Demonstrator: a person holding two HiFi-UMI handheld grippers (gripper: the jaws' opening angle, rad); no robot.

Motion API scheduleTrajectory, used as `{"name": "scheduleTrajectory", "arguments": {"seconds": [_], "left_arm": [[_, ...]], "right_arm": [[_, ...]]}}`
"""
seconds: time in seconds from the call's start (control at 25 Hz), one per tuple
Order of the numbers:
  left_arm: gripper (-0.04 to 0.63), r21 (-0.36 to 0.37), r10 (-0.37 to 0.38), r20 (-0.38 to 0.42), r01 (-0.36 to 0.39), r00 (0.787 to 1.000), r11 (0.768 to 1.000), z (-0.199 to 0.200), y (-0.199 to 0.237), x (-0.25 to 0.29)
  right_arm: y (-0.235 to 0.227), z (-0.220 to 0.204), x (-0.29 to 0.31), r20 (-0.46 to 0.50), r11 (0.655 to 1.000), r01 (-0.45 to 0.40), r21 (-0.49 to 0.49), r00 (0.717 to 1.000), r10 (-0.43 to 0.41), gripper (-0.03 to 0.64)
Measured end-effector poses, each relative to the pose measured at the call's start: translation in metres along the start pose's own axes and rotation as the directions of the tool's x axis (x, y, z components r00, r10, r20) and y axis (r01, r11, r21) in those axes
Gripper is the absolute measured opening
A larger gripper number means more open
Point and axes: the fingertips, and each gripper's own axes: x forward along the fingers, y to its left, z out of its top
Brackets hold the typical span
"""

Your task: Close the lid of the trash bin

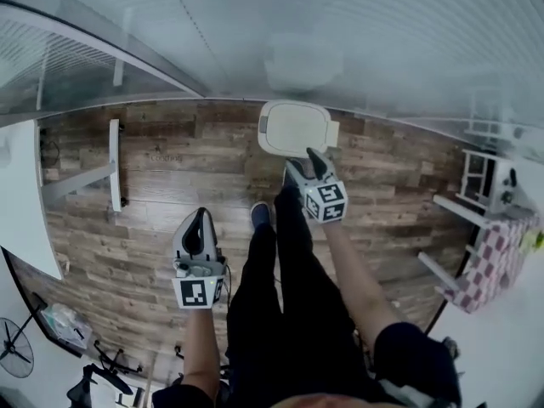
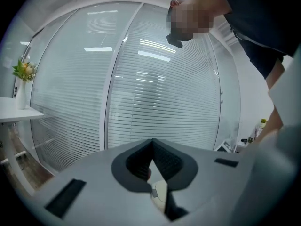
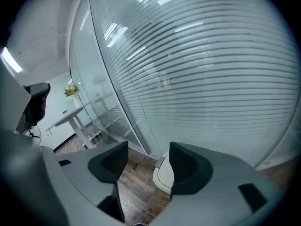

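Note:
The white trash bin (image 1: 293, 128) stands on the wood floor against the glass wall, and its lid lies flat on top. My right gripper (image 1: 304, 161) hangs in the air just on the near side of the bin, apart from it. Its jaws are open and nothing is between the pads. In the right gripper view the bin (image 3: 164, 175) shows far below through the gap of the right gripper (image 3: 146, 155). My left gripper (image 1: 201, 217) hangs lower left, away from the bin. It is shut on nothing, and its tips meet in the left gripper view (image 2: 151, 144).
A glass wall with blinds (image 1: 340, 32) runs behind the bin. A white desk (image 1: 21, 194) and its legs (image 1: 113, 164) stand at the left. A white rack (image 1: 484, 185) and a checked cloth (image 1: 493, 257) are at the right. The person's dark legs (image 1: 280, 279) are below the grippers.

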Motion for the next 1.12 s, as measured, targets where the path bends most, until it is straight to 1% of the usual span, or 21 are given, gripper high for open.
{"name": "scheduleTrajectory", "arguments": {"seconds": [0.12,0.24,0.44,0.6,0.72,0.84,0.96,1.12], "left_arm": [[0.006,0.034,-0.033,0.003,0.033,0.999,0.999,0.015,-0.005,-0.007],[0.006,0.057,-0.054,0.011,0.053,0.998,0.997,0.032,-0.009,-0.008],[0.006,0.043,-0.068,0.037,0.066,0.997,0.997,0.059,-0.027,-0.022],[0.006,0.057,-0.108,0.051,0.105,0.993,0.993,0.075,-0.039,-0.027],[0.006,0.078,-0.14,0.077,0.134,0.987,0.988,0.094,-0.046,-0.029],[0.006,0.099,-0.165,0.125,0.153,0.978,0.983,0.117,-0.051,-0.035],[0.006,0.145,-0.21,0.158,0.187,0.965,0.972,0.139,-0.06,-0.038],[0.006,0.128,-0.236,0.199,0.213,0.951,0.969,0.162,-0.065,-0.045]], "right_arm": [[0.003,0.027,-0.05,0.064,0.999,0.024,0.032,0.998,-0.026,0.256],[0.005,0.056,-0.088,0.121,0.998,0.056,0.012,0.991,-0.057,0.256],[0.011,0.096,-0.151,0.211,0.996,0.092,-0.018,0.974,-0.087,0.256],[0.021,0.122,-0.196,0.278,0.992,0.117,-0.038,0.955,-0.102,0.256],[0.03,0.143,-0.231,0.348,0.988,0.135,-0.08,0.932,-0.099,0.255],[0.04,0.164,-0.268,0.425,0.98,0.171,-0.106,0.898,-0.111,0.256],[0.053,0.182,-0.298,0.49,0.967,0.206,-0.149,0.865,-0.109,0.255],[0.065,0.193,-0.338,0.54,0.939,0.276,-0.205,0.832,-0.126,0.255]]}}
